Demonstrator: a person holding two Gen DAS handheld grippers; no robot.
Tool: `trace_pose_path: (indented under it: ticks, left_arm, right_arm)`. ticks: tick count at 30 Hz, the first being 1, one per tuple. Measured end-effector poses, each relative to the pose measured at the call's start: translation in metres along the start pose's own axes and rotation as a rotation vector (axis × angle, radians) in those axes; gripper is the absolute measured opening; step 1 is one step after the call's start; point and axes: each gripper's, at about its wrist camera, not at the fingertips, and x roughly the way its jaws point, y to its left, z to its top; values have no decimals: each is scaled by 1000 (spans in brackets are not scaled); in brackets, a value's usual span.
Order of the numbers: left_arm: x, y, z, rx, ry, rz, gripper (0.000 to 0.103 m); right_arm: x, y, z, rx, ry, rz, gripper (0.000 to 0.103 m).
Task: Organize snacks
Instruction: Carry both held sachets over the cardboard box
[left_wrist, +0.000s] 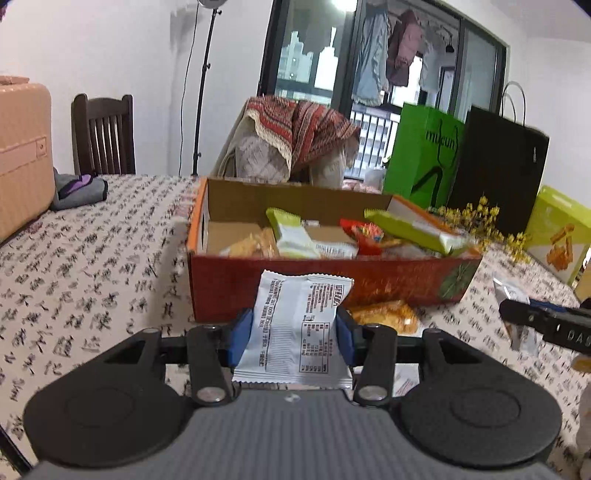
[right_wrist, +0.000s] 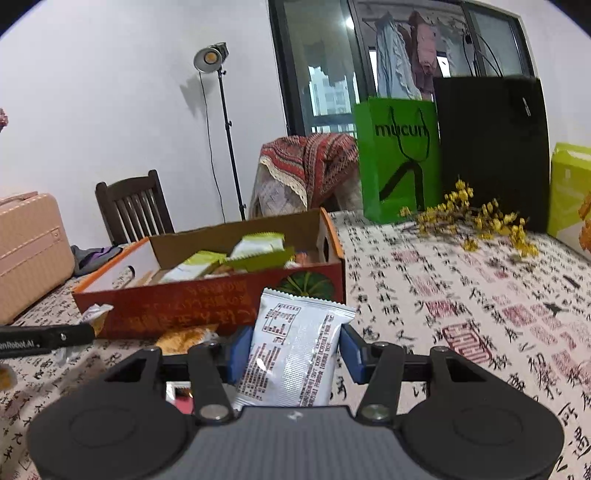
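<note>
Left wrist view: left gripper (left_wrist: 294, 328) clamps white snack packet (left_wrist: 295, 325), long axis upright between blue pads. Red cardboard box (left_wrist: 332, 280) of snacks sits straight ahead, just beyond, open top higher than packet. Right wrist view: right gripper (right_wrist: 294, 354) likewise grips second white packet (right_wrist: 295, 347), upright; box (right_wrist: 207, 295) lies ahead and left. Orange snack (left_wrist: 384, 317) lies on tablecloth (left_wrist: 92, 277) against box front. Left gripper judged nearer box.

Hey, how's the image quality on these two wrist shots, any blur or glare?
Left wrist view: cardboard box and green bag smeared by motion blur, lamp glare top edge. Right wrist view: sharper, yellow flowers soft, glare on the held white packet. Both: fisheye bending, dark corners.
</note>
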Motion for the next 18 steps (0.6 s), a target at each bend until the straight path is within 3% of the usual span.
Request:
trace_pose_path:
  ticks: [9, 18]
  left_arm:
    - [-10, -5, 36, -2, -81, -8, 49]
    - [2, -15, 71, -13, -120, -8, 49]
  right_arm:
    - [-7, 13, 28, -35, -59, 10, 51]
    - [14, 21, 67, -52, -91, 11, 51]
